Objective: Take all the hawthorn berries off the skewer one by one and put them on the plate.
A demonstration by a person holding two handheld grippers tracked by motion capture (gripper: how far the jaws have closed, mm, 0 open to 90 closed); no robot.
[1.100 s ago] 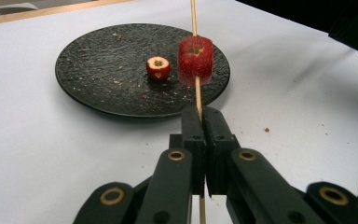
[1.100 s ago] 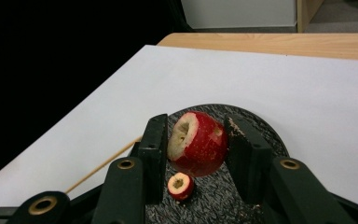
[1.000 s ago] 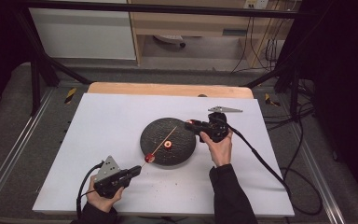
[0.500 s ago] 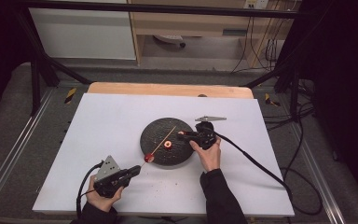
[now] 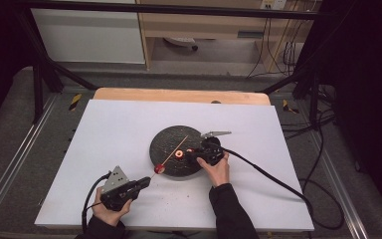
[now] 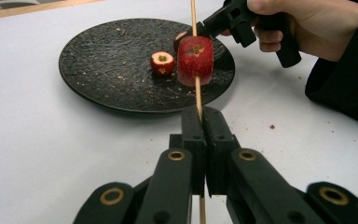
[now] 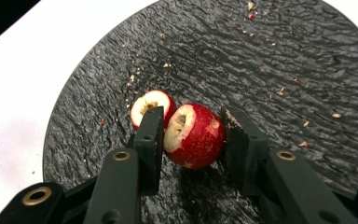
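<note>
On the white tabletop point(image 5: 129, 134), a black textured plate point(image 6: 102, 70) holds two red fruit pieces. The right tongs point(image 7: 191, 140) are clamped on the larger piece point(image 7: 196, 135), which touches the smaller point(image 7: 149, 105). The left tongs point(image 6: 204, 126) pinch a skewer point(image 6: 196, 93) carrying a third piece point(image 6: 195, 60) above the plate's rim.

skewer point(image 6: 196, 14) top cut off; plate point(image 7: 284, 70) edges cropped

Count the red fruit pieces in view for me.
3: one threaded on the thin wooden skewer at, one lying free on the round black plate at, one between the right claw's jaws at.
</note>
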